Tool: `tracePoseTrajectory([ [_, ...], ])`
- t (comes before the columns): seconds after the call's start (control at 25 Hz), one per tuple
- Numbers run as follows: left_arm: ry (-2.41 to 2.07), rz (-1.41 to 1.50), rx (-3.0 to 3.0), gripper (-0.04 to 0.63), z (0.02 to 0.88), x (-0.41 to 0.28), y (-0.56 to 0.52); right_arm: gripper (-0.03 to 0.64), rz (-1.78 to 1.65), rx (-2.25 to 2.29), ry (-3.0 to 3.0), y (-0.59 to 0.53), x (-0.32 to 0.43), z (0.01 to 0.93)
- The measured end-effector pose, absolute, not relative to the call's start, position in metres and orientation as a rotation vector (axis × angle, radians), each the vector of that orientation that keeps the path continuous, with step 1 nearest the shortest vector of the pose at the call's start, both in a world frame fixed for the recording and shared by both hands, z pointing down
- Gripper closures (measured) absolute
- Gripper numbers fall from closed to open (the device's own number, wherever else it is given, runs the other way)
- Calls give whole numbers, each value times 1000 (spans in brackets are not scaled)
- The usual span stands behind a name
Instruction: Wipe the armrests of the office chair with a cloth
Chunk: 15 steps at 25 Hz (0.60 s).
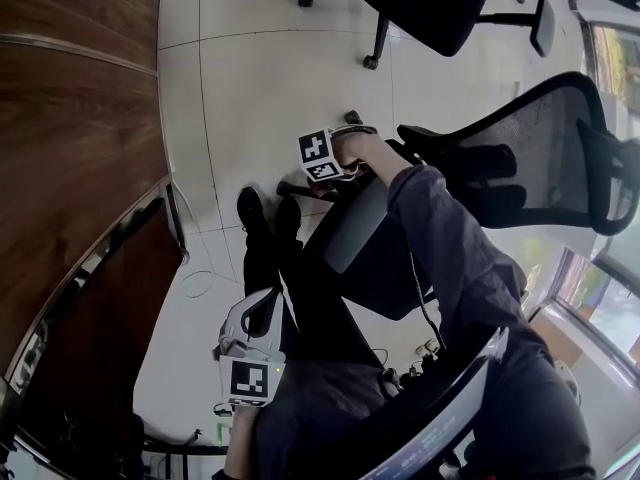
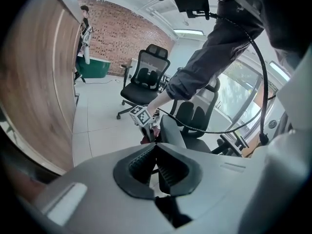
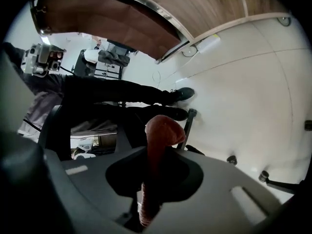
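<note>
The office chair with a black mesh back stands at the right in the head view. Its grey armrest pad slants across the middle. My right gripper hovers just above the pad's upper end, shut on a reddish-brown cloth that sticks up between its jaws. In the left gripper view the same armrest shows dark, beside the right gripper's marker cube. My left gripper is held low by my legs, well short of the armrest. Its jaws are shut with nothing in them.
A wooden desk fills the left side. A second black office chair stands at the top on the pale tiled floor. The chair's base leg and caster lie near my shoes. A person stands far off.
</note>
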<state>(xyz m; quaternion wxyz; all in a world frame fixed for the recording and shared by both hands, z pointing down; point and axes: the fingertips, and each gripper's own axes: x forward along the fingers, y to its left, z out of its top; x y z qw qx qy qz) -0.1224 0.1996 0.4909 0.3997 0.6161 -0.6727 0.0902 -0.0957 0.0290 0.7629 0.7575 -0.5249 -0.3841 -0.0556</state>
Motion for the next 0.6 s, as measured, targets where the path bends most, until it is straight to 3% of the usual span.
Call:
tracePoseTrajectory([
  [0.36, -1733, 348, 1662, 580, 462, -124, 178, 563, -193, -1125, -1291, 0, -168, 658],
  [0.6, -1762, 440, 1791, 580, 403, -122, 159, 563, -98, -905, -1676, -32, -153, 546],
])
